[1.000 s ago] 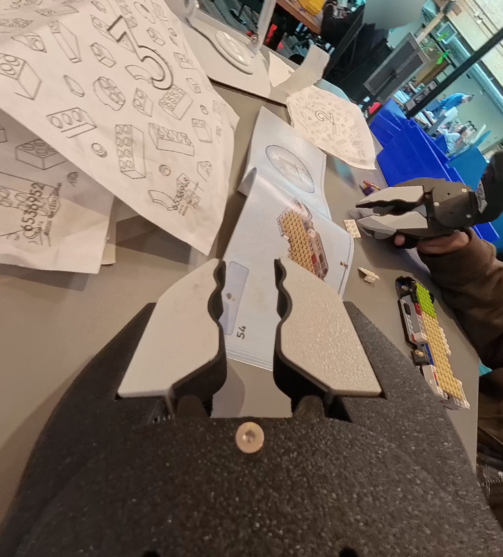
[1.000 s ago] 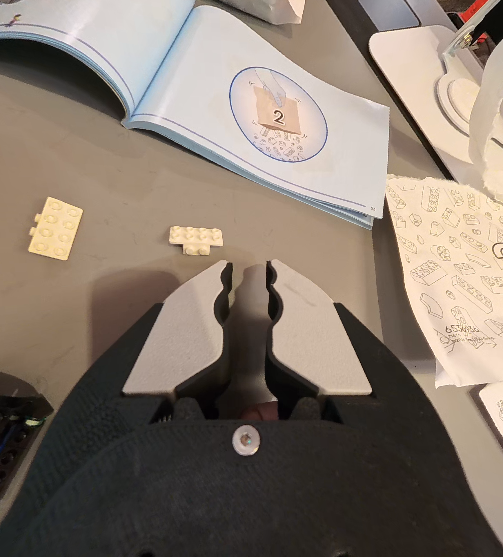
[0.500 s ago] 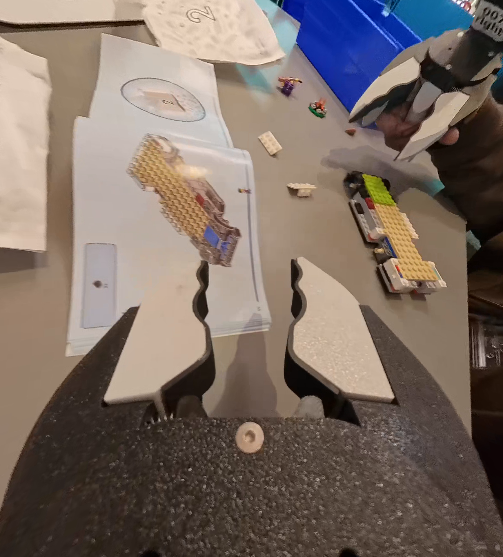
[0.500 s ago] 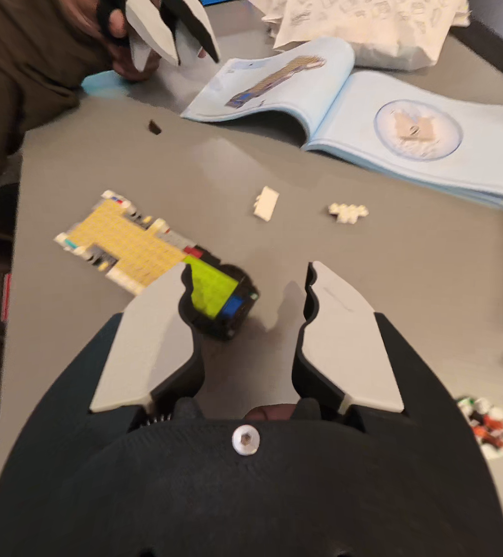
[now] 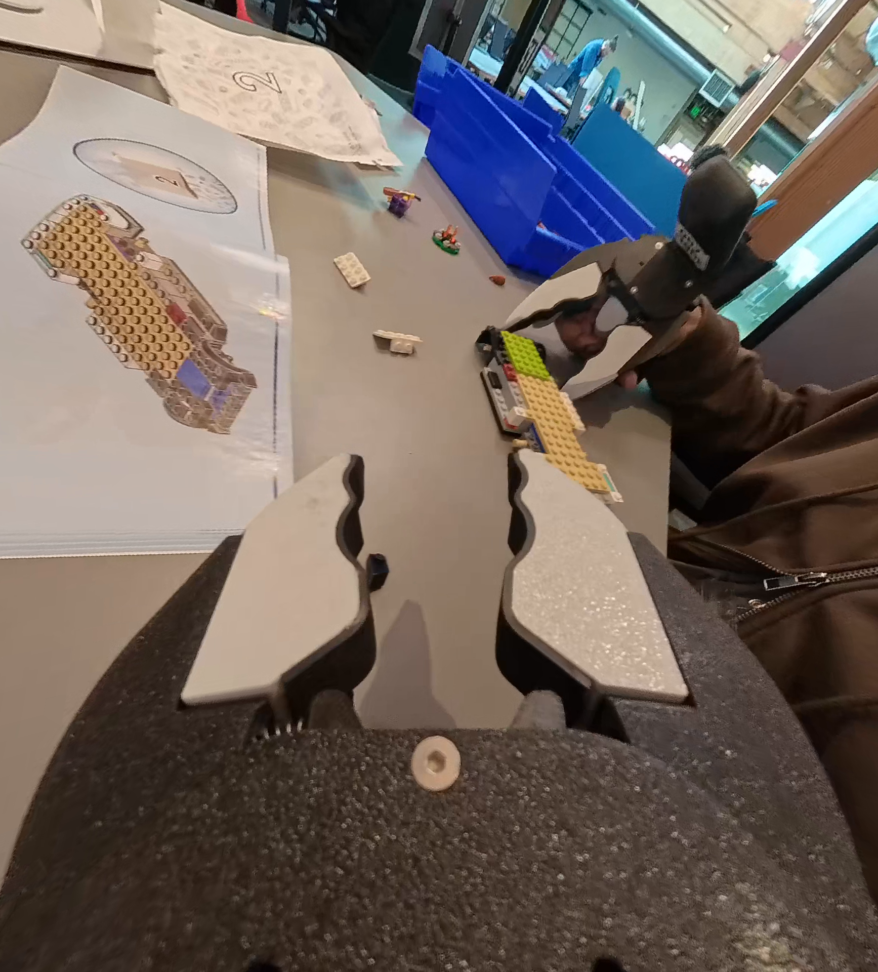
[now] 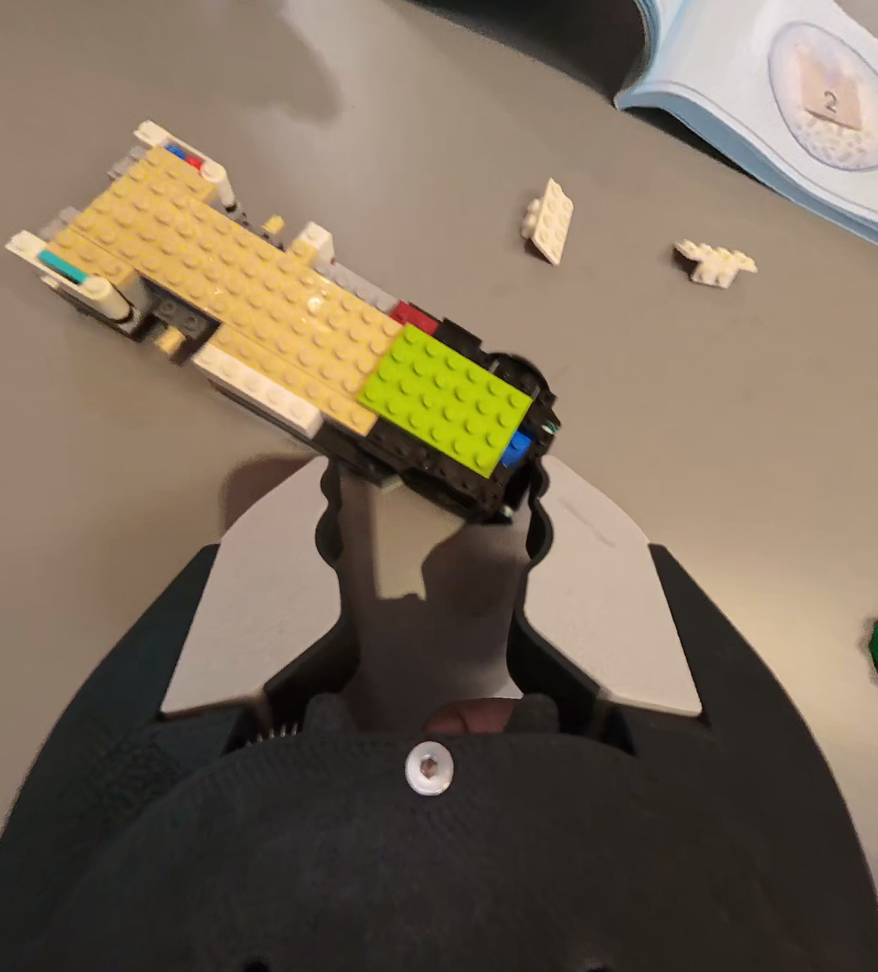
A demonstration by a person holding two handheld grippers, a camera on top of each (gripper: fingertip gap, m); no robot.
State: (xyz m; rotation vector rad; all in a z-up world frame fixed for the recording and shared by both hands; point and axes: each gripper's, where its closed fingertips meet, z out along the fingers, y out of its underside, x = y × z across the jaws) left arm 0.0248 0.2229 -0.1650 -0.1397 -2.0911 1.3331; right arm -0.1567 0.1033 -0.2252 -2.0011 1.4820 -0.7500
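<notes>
We log the right gripper [image 6: 434, 468] spread wide around the black end of the brick model [image 6: 279, 310], contact seemingly none through blur. The left gripper [image 5: 434, 463] gapes, unloaded, its right fingertip beside the model's tan end, a booklet [image 5: 84, 342] to its left.

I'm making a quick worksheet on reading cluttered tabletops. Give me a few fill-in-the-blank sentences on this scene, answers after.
1. The plate at the end of the brick model nearest the right gripper is coloured ____.
2. The left gripper hovers over bare table with its jaws ____.
3. The open instruction booklet lies to the ____ of the left gripper in its own view.
4. The storage bins at the far table edge are coloured ____.

Missing words: lime green; open; left; blue
</notes>
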